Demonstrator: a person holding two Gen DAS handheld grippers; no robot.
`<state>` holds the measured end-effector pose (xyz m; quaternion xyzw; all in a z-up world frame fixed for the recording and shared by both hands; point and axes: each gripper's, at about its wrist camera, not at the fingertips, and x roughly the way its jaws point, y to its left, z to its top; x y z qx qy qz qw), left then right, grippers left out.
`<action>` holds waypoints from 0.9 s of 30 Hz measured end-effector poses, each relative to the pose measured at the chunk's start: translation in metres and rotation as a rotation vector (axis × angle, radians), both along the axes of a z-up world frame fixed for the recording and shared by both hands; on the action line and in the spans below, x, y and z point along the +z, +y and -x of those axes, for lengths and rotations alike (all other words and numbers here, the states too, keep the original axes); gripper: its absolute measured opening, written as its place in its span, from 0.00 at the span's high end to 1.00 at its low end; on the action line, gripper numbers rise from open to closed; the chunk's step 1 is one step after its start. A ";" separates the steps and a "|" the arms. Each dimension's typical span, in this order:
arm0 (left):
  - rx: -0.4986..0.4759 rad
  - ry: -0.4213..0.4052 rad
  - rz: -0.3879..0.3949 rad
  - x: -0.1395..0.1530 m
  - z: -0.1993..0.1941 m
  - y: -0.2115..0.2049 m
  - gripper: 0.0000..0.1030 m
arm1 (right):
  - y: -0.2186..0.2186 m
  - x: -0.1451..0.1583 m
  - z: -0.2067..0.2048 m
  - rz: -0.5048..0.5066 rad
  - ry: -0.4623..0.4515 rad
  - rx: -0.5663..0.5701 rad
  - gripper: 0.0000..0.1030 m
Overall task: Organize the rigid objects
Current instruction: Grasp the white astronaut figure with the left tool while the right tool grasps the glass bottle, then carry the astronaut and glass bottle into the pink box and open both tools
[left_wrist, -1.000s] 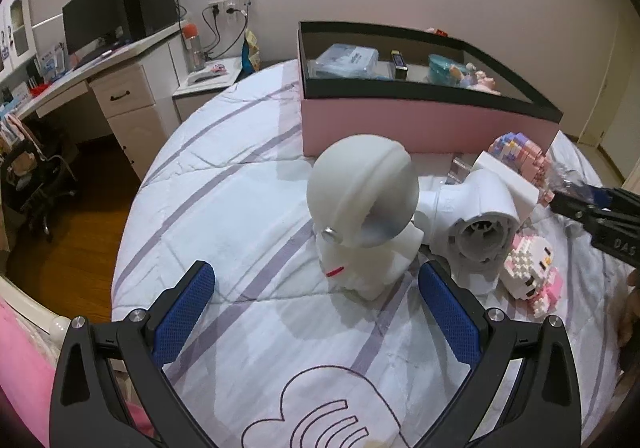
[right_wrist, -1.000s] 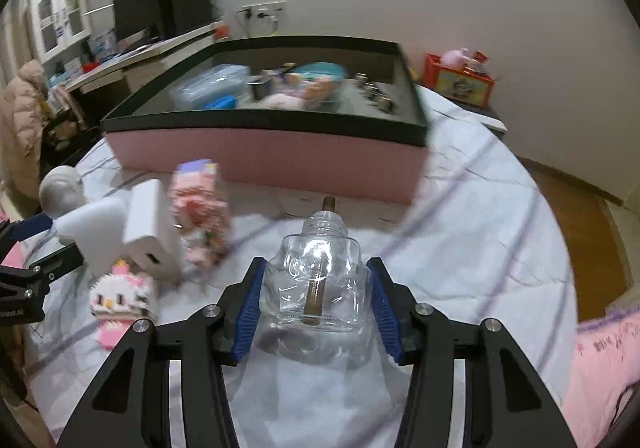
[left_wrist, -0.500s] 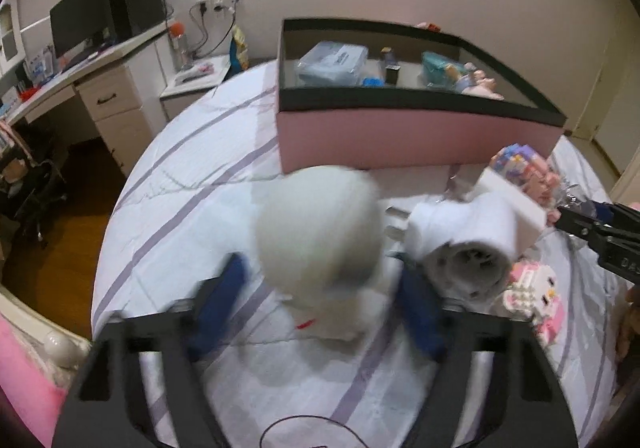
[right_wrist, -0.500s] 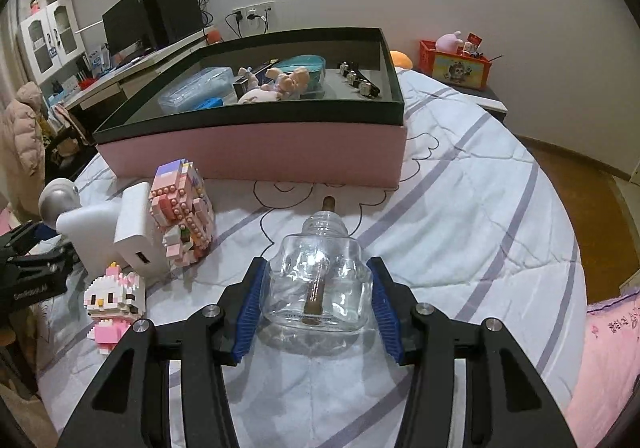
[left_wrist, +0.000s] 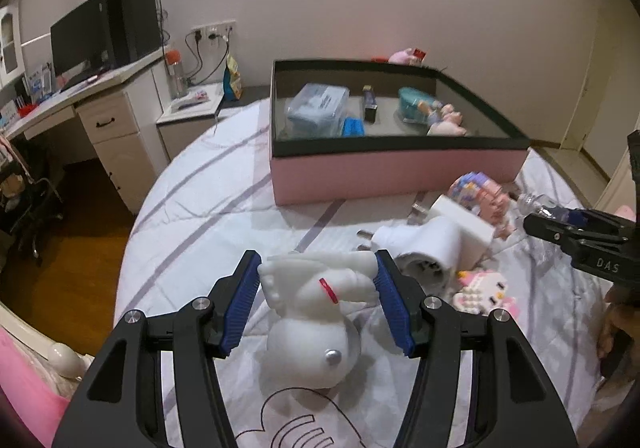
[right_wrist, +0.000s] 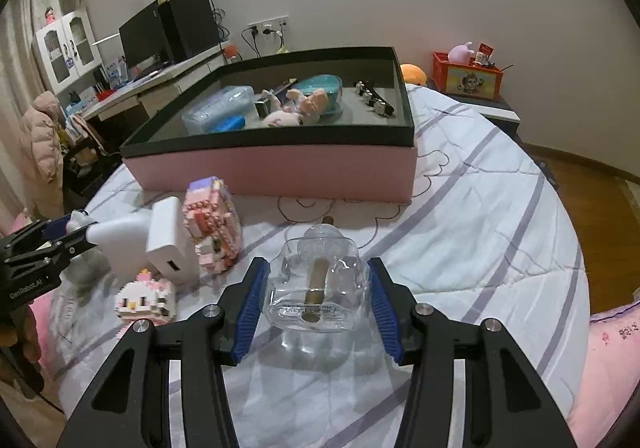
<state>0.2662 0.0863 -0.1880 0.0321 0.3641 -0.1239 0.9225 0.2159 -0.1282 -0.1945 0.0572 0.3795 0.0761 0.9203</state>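
Note:
My left gripper [left_wrist: 318, 298] is shut on a white astronaut figure [left_wrist: 316, 312], tipped over with its feet forward and lifted off the bed. My right gripper [right_wrist: 318, 298] is shut on a clear glass bottle [right_wrist: 318, 288] with a brown stick inside, held just above the bedspread. A pink box with a black rim [left_wrist: 396, 168] stands behind; it also shows in the right wrist view [right_wrist: 272, 168]. It holds a plastic case, a teal container, a doll and small items.
On the bed lie a white charger plug [left_wrist: 436, 244], a Hello Kitty brick figure [left_wrist: 486, 290] and a pink brick house [left_wrist: 480, 196]. A desk with a monitor [left_wrist: 88, 40] stands left. The bed edge drops to a wooden floor [right_wrist: 592, 216] on the right.
My left gripper closed around the astronaut, which tipped from upright onto its back, and raised it. My right gripper kept hold of the bottle and lifted slightly.

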 end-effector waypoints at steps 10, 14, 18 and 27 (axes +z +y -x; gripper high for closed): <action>0.012 0.067 0.044 -0.023 0.003 0.010 0.43 | 0.001 0.001 0.007 -0.029 0.004 0.009 0.50; 0.031 0.076 0.074 -0.034 0.003 0.015 0.43 | -0.001 -0.002 0.008 -0.046 0.008 0.004 0.50; 0.042 0.070 0.070 -0.032 -0.003 0.015 0.46 | -0.001 -0.003 0.006 -0.056 0.013 0.003 0.50; 0.025 0.028 0.118 -0.011 0.005 0.014 0.46 | 0.004 0.012 0.004 -0.045 -0.020 0.021 0.50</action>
